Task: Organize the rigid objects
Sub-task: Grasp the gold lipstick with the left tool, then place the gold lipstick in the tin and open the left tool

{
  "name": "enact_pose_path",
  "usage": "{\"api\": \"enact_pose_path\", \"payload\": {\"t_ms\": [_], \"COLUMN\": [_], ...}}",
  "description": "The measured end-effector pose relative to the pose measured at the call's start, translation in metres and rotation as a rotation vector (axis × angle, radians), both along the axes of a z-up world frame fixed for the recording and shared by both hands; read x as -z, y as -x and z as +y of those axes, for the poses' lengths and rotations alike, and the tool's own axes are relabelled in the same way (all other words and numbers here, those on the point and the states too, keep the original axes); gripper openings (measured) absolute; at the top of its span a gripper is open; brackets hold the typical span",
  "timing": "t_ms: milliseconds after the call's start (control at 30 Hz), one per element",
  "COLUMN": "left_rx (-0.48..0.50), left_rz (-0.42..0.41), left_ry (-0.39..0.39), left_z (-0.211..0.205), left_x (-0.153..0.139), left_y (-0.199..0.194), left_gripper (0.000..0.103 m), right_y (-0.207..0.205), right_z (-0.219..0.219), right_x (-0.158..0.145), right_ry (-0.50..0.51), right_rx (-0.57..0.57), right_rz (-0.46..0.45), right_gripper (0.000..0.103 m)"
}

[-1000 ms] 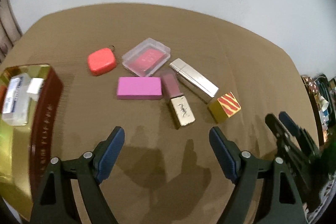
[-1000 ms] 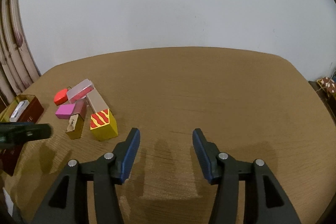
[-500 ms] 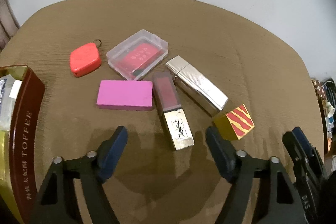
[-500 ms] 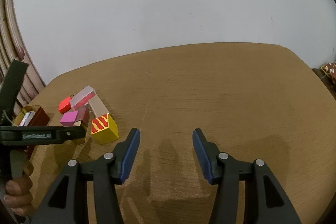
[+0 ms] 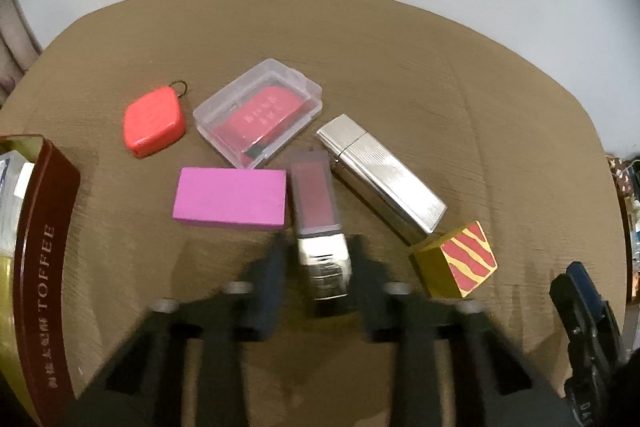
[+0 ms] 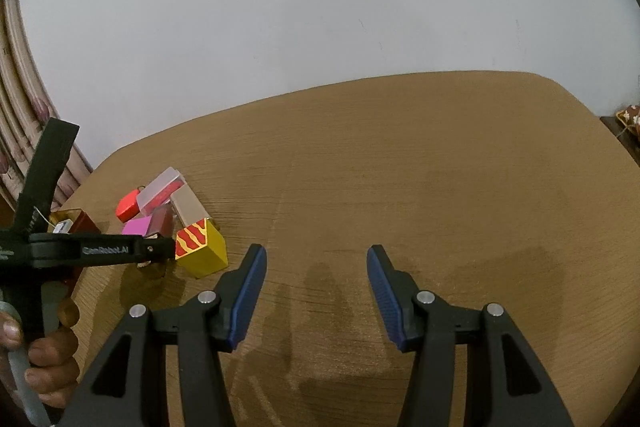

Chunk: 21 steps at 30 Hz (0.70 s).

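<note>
On the brown table (image 5: pixel 400 59), the left gripper (image 5: pixel 323 267) had its jaws just closing around the gold cap end of the lip gloss tube (image 5: pixel 316 199). The fingers were badly motion-blurred, but they looked pressed right up against both sides of the cap, so I'd call it clamped on that tube. The tube's reddish clear body pointed away from the camera, lying flat.

Everything else sat in a loose cluster around it. The pink block (image 5: pixel 231 197) was just left of the tube, pretty much touching it. The silver case (image 5: pixel 382 173) lay diagonally on the tube's right, and at its near end sat the yellow cube with red stripes (image 5: pixel 460 259). Behind those were the clear plastic box (image 5: pixel 260 113) with something red inside, and the coral keychain tag (image 5: pixel 154 127) off to its left. The toffee tin (image 5: pixel 40 267) sat at the left edge, well apart from the cluster, with some white packet inside.

Over on the other side, the right gripper (image 6: pixel 316 291) hung above a bare patch of table with its blue-padded jaws partway apart and nothing between them. From its camera you could see the person's hand (image 6: pixel 44 347) wrapped around the left gripper's handle, down by the cluster.
</note>
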<state>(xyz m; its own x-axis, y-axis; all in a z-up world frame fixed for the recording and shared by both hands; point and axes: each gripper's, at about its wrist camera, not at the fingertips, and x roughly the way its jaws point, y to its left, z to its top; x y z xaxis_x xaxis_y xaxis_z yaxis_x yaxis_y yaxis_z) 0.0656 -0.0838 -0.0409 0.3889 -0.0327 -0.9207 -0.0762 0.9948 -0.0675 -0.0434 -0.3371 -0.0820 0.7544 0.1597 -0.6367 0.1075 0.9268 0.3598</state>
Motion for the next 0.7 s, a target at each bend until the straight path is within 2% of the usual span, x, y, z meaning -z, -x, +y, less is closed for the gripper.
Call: {"api": "enact_pose_path", "payload": {"t_ms": [200,433,500,700], "left_rx": [0.015,0.033,0.022,-0.045], "left_rz": [0.018,0.031,0.019,-0.080], "left_ry": [0.037,0.093,0.110,0.023], "left_z": [0.000,0.018,0.039,0.112], "left_x": [-0.002,-0.019,-0.035,-0.101], "left_y": [0.008,0.065,0.081,0.126], "left_gripper": [0.017,0.017,0.017,0.017], "right_y": [0.001,-0.002,-0.005,-0.011], "right_z": [-0.008,-0.009,-0.007,0.001], "right_x": [0.002,0.003,0.004,0.005], "right_ry": [-0.034,-0.033,-0.027,0.005], "right_rx": [0.010,0.015,0.015,0.015], "right_rz": [0.012,0.032,0.041,0.065], "right_gripper": [0.054,0.054,0.054,0.054]}}
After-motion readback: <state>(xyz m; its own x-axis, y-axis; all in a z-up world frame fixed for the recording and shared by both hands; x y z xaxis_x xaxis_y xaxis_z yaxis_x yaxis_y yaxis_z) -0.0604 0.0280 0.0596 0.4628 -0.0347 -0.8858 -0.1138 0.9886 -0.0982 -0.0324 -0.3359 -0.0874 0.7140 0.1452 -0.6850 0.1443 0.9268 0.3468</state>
